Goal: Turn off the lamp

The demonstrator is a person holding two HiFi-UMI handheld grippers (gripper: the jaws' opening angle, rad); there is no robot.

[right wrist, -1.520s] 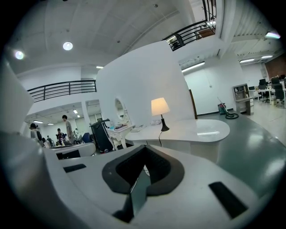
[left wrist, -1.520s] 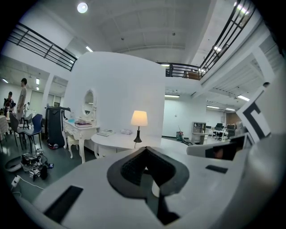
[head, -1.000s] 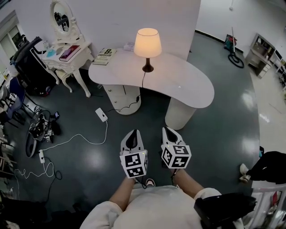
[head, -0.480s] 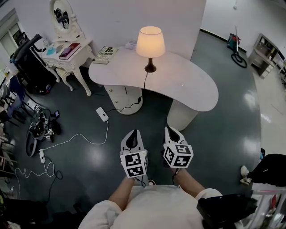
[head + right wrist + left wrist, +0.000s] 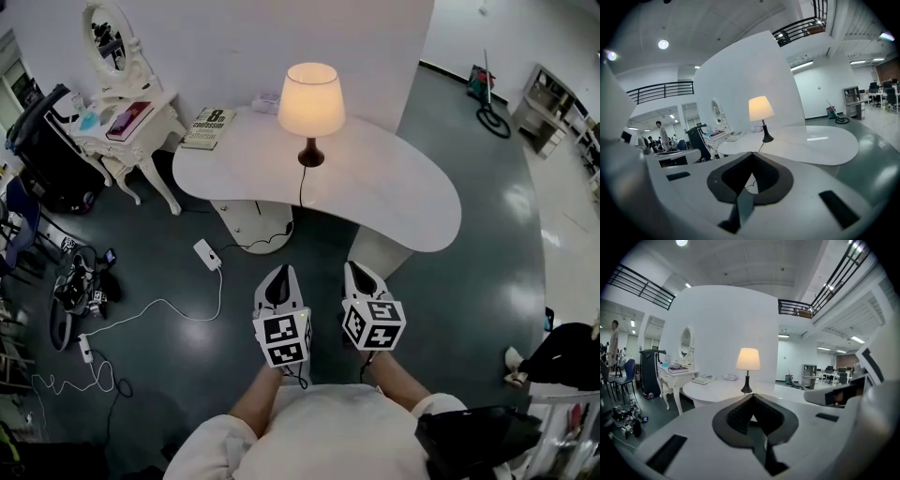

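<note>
While the lamp glows on the bench, the left tongs and right tongs hover short of it, both closed and empty.

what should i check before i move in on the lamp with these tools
1. The lamp is lit: ok, it glows, so the job is not yet done.
2. Tools free: ok, the left tool and the right tool are both shut with nothing between them.
3. Lamp within reach: not ok, both tools hang over the floor, short of the table.
4. Switch found: cannot tell, none shows on the lamp or on its cord.
5. Way ahead: ok, the floor cable lies off to the left, not between the tools and the table.
</note>
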